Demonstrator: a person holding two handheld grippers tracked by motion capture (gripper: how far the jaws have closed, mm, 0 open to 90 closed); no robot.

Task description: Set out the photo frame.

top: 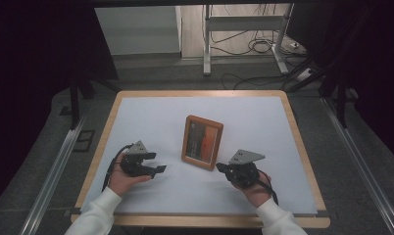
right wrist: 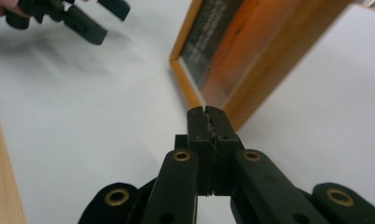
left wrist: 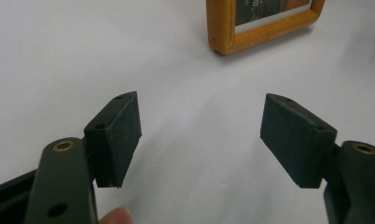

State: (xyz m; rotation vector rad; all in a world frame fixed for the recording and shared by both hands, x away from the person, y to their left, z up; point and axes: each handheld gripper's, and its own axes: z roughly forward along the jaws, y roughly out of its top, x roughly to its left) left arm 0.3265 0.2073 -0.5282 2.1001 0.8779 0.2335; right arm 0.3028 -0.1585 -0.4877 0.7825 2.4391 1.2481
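The white bench (top: 151,117) carries a wooden picture frame (top: 202,142) near its middle, closer to the front edge. The left gripper (top: 160,169) rests near the front-left corner, its 2 jaws spread wide with nothing between. The right gripper (top: 218,167) has jaws pressed together, empty, just beside the frame's near-right corner.

The picture frame (top: 202,142) is warm, smooth varnished wood with a soft sheen, its glossy glazed front catching reflections. The counter (top: 151,112) has a matt, smooth white top edged in pale wood. The left gripper (left wrist: 199,135) has matt black pads, faintly grainy, with brass-looking rivets at 7 o'clock; the right gripper (right wrist: 208,122) shows ridged black pads.
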